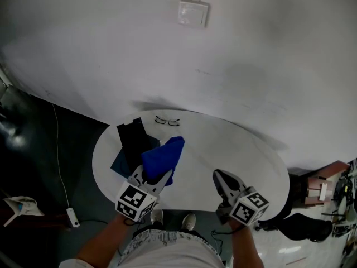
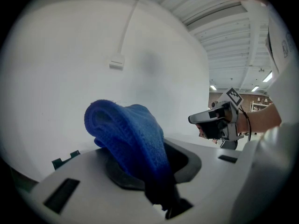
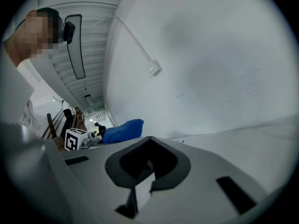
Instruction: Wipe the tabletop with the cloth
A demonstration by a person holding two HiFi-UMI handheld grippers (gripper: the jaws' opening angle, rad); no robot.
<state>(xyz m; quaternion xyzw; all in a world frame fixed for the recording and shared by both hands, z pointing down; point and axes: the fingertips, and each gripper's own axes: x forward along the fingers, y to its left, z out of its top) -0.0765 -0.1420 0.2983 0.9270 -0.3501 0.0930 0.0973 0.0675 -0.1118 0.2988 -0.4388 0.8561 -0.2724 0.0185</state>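
A blue cloth (image 1: 163,158) is bunched up above the left half of the round white table (image 1: 234,149). My left gripper (image 1: 152,176) is shut on the cloth's near end, and the cloth rises over the jaws in the left gripper view (image 2: 131,136). My right gripper (image 1: 221,179) hovers over the table's near right part, its jaws shut with nothing between them. In the right gripper view, the blue cloth (image 3: 122,129) and the left gripper's marker cube (image 3: 74,139) show at the left. The right gripper (image 2: 208,118) also shows in the left gripper view.
A black flat item (image 1: 132,140) and a dark blue one (image 1: 119,163) lie on the table's left part. A pair of glasses (image 1: 167,120) rests at the far edge. A white wall with a switch box (image 1: 193,12) stands behind the table. A cable (image 1: 60,166) runs down to the floor on the left.
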